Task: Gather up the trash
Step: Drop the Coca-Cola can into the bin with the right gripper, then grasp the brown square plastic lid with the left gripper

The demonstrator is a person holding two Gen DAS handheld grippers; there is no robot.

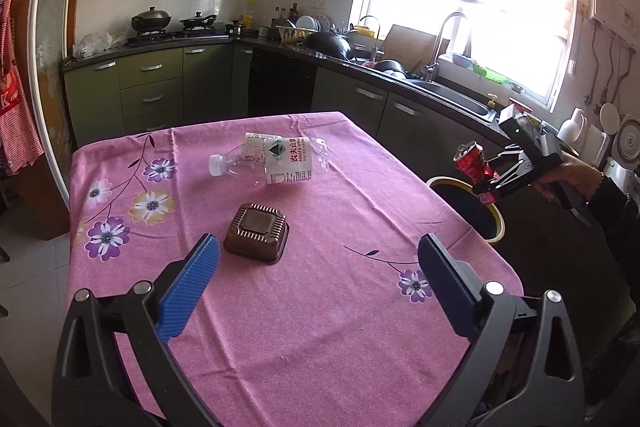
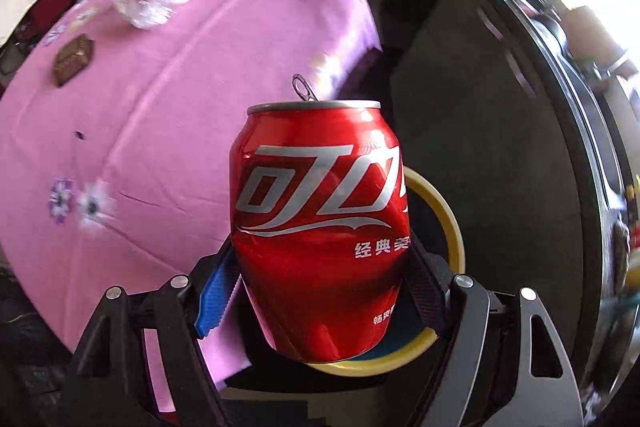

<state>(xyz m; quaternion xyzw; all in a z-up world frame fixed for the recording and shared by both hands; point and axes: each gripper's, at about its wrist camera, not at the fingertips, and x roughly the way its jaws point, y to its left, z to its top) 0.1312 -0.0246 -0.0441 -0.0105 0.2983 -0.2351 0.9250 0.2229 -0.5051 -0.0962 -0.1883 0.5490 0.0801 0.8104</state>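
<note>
Nearby, bottle [image 1: 276,159] beside tray [image 1: 257,233].

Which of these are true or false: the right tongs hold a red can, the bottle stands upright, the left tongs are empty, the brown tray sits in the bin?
1. The right tongs hold a red can. True.
2. The bottle stands upright. False: it lies on its side on the pink tablecloth.
3. The left tongs are empty. True.
4. The brown tray sits in the bin. False: it rests on the tablecloth.
</note>
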